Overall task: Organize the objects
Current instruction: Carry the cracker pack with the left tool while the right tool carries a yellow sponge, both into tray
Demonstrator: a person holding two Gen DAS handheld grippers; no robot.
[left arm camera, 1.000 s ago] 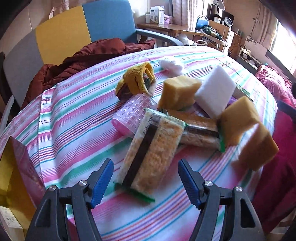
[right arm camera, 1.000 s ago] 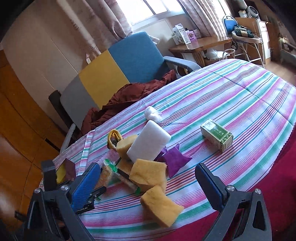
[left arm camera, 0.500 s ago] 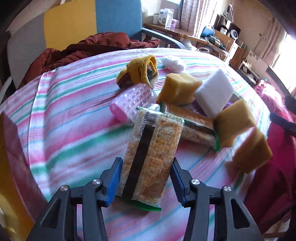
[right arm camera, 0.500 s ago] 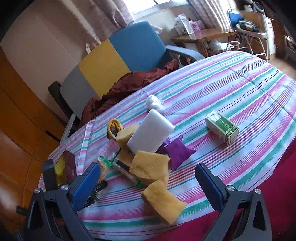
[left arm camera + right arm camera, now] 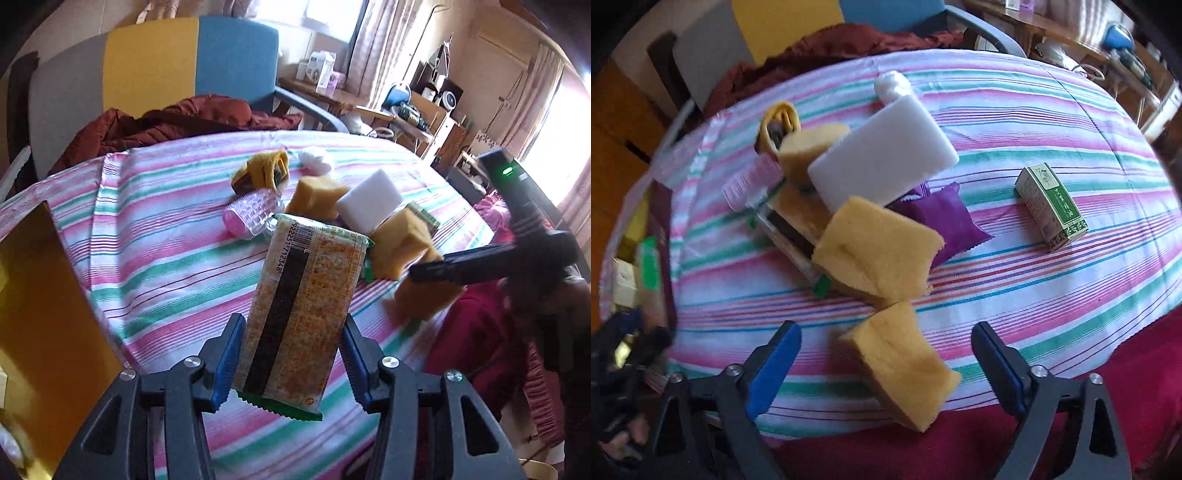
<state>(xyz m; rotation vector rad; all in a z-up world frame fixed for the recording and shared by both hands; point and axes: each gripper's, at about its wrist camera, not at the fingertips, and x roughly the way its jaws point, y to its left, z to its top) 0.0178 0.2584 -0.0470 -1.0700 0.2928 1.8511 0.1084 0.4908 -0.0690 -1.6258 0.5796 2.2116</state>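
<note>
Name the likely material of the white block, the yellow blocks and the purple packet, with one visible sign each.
White block: probably dense foam; matte, smooth, crisp edges.
Yellow blocks: likely sponge; porous, rough, dented faces.
Purple packet: seemingly foil or plastic film; glossy, puffed, crimped edge.

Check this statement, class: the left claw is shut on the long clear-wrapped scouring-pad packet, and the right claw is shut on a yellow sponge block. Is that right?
Not quite. The left claw is indeed shut on the long clear-wrapped scouring-pad packet. But in the right wrist view the right claw is open, its blue fingers apart on either side of the nearest yellow sponge block, not gripping it.
</note>
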